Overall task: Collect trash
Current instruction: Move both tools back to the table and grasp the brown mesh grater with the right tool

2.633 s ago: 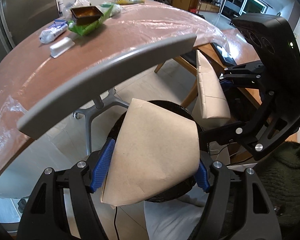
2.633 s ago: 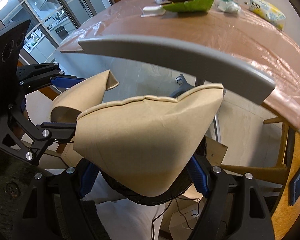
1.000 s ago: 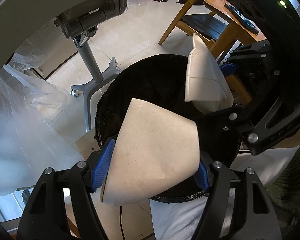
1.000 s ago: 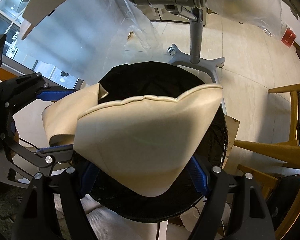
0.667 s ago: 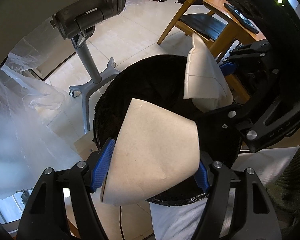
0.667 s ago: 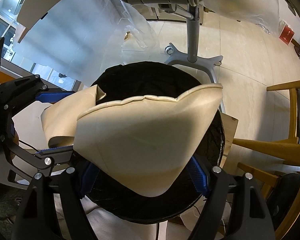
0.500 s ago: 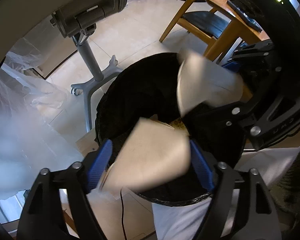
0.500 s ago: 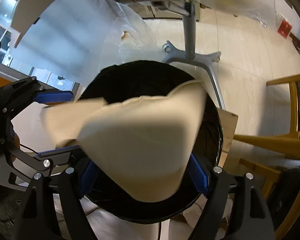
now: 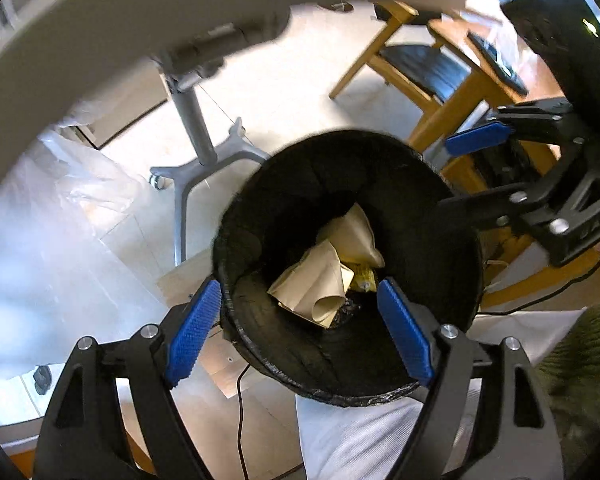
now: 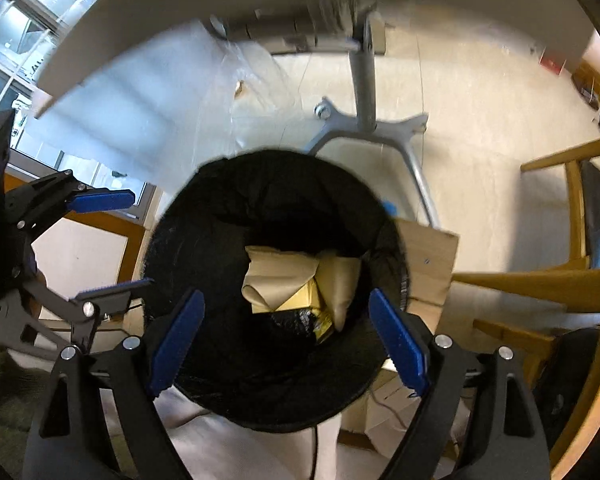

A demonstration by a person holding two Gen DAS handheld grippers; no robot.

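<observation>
Your left tool (image 9: 300,316) hangs over the black-lined bin (image 9: 440,384) with its blue pads spread apart and nothing between them. Your right tool (image 10: 286,332) points down over the same bin (image 10: 188,352), and its jaws are opening, also with nothing between them. In the left wrist view your right tool (image 9: 466,172) shows at the upper right, above the bin's far rim; in the right wrist view your left tool (image 10: 112,240) shows at the left edge.

The brown paper bags (image 9: 316,284) lie crumpled together at the bottom of the bin, touching each other, one partly rolled at its end. A yellow packet (image 10: 306,296) sits under and between them; it carries some dark print, but it is too small and blurred to read. No other label or writing in either view is legible.

The bin stands on the pale floor beside a grey wheeled stand (image 9: 198,136). The pale edge of the worktop (image 9: 80,28) curves overhead, with clear plastic sheet (image 10: 148,120) hanging below it. A wooden chair (image 9: 416,68) stands beyond the bin.
</observation>
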